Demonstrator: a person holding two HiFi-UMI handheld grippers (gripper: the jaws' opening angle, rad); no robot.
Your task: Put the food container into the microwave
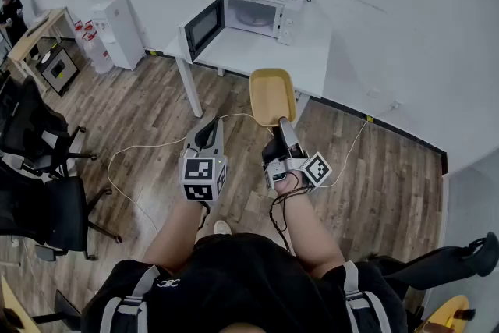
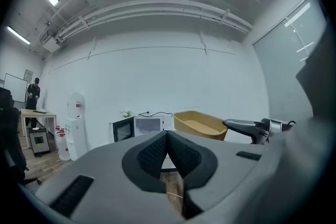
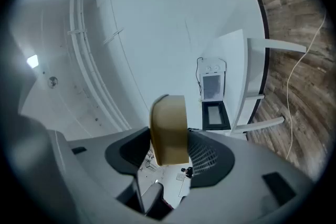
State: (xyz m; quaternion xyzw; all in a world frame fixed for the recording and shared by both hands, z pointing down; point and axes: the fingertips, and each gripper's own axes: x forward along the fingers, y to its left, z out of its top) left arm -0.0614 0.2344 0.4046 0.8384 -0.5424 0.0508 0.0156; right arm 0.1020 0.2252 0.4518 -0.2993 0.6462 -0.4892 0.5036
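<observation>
Head view: right gripper (image 1: 281,129) holds the food container (image 1: 272,96) by its near edge, aloft short of the table (image 1: 312,62) bearing the open microwave (image 1: 249,15). Left gripper view: left gripper (image 2: 168,139) jaws meet, nothing between. Right gripper view: container wall clamped between both jaws.

Nothing legible: no word, brand or number sharp enough to read. Black-and-white square patterns (codes, not letters) on the left cube (image 1: 203,178) of the left gripper (image 1: 207,132) and the right cube (image 1: 315,169) of the right gripper (image 1: 282,129). Small white emblem (image 1: 168,283) on dark clothing at seven o'clock in the head view, too small to decipher. Red mark on the water dispenser (image 1: 109,12) at ten o'clock, blurred.
</observation>
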